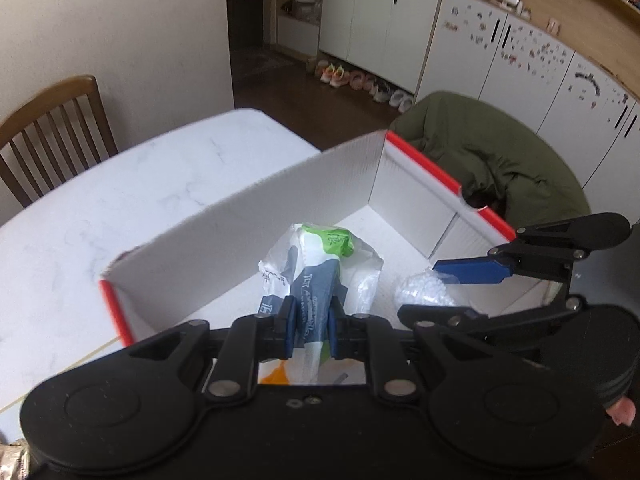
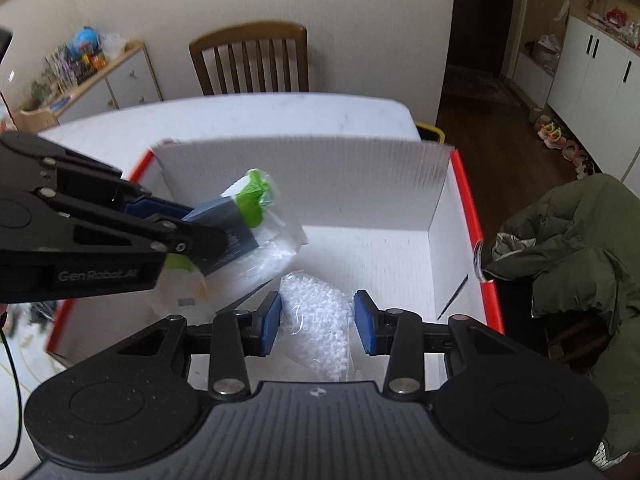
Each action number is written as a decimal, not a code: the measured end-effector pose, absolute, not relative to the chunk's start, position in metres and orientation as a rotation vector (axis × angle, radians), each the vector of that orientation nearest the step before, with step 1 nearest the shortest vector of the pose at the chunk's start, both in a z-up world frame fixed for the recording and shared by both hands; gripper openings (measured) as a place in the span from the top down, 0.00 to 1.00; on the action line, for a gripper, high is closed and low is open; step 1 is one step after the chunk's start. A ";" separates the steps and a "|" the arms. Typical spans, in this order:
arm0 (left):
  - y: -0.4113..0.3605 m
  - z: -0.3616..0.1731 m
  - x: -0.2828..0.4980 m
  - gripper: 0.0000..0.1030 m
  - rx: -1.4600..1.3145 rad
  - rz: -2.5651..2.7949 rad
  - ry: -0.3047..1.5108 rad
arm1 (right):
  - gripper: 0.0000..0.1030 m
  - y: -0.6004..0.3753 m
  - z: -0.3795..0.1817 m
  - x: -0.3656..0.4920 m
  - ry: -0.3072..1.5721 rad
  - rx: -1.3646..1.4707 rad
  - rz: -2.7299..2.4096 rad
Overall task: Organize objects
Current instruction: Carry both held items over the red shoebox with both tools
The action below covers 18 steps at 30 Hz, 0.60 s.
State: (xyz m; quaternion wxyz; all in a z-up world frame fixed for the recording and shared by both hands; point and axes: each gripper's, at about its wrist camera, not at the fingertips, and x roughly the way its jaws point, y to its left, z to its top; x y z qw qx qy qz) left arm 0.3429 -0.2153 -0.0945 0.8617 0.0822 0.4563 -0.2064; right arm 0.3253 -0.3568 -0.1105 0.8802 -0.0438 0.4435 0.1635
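Observation:
A white corrugated box (image 1: 280, 200) (image 2: 304, 184) with red rims sits on the marble table. My left gripper (image 1: 312, 330) (image 2: 188, 224) is shut on a white, green and dark-blue plastic packet (image 1: 316, 268) (image 2: 248, 208), held above the box's inside. On the box floor lies a clear bag of white pellets (image 2: 316, 328) (image 1: 422, 294). My right gripper (image 2: 318, 322) (image 1: 452, 288) stands open, its blue pads on either side of that bag, apart from it.
The white marble table (image 1: 120, 192) (image 2: 240, 116) extends beyond the box. A wooden chair (image 2: 250, 60) (image 1: 52, 128) stands at its far side. An olive jacket (image 1: 492, 156) (image 2: 580, 248) is draped over a seat right of the box. Cabinets (image 1: 500, 48) and shoes line the floor.

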 end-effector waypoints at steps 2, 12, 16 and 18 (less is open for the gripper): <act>-0.221 -0.102 0.349 0.87 0.181 -0.431 0.976 | 0.63 -0.358 -0.119 0.331 0.940 -0.106 0.339; -0.235 -0.130 0.369 0.87 0.202 -0.428 1.070 | 0.62 -0.360 -0.142 0.346 1.045 -0.134 0.336; -0.235 -0.141 0.374 0.86 0.198 -0.423 1.114 | 0.62 -0.358 -0.149 0.348 1.079 -0.147 0.322; -0.234 -0.147 0.377 0.86 0.195 -0.421 1.141 | 0.62 -0.358 -0.153 0.348 1.095 -0.155 0.317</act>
